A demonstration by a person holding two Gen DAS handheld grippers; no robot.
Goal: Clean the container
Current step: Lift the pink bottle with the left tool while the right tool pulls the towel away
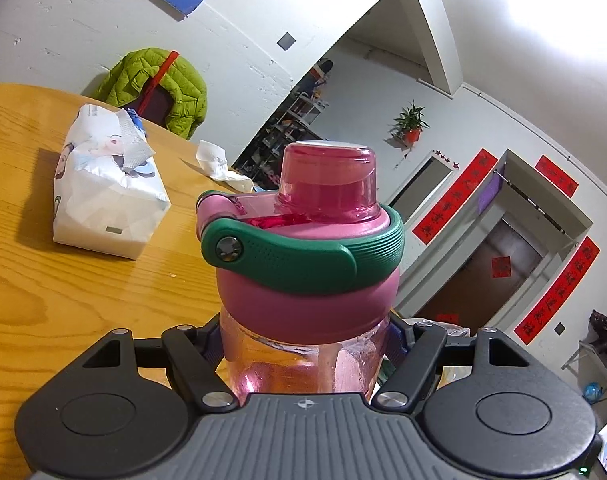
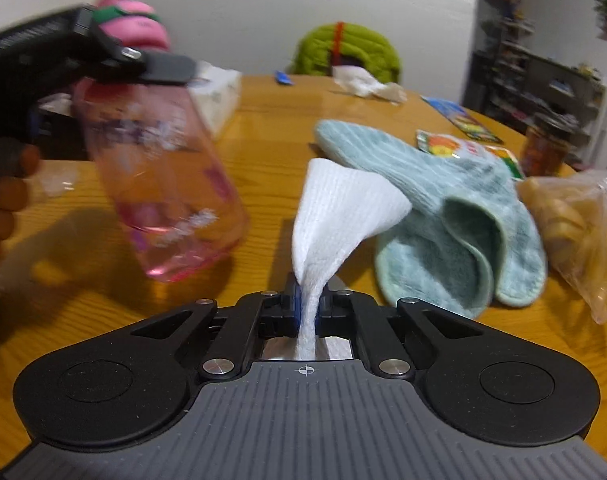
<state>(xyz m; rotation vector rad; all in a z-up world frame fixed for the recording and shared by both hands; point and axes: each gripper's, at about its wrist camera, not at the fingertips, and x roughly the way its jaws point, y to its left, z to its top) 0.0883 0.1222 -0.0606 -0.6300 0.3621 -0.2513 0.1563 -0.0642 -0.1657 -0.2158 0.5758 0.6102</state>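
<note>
Left gripper (image 1: 303,344) is clamped round the pink bottle (image 2: 159,176), tilted above the table (image 2: 263,128). Right gripper (image 2: 308,312) pinches a white wipe (image 2: 339,208), so I'd keep the bottle steady and rub it firmly.

Both views are evenly lit by indoor light, with blown-out glare at the left wrist view's upper right corner. Walls and doorways are bent by fisheye distortion towards the edges. Dark shadows are cast on the wooden table (image 2: 263,128). The pink bottle (image 2: 163,168) left of the right claw is smeared by motion blur.
</note>
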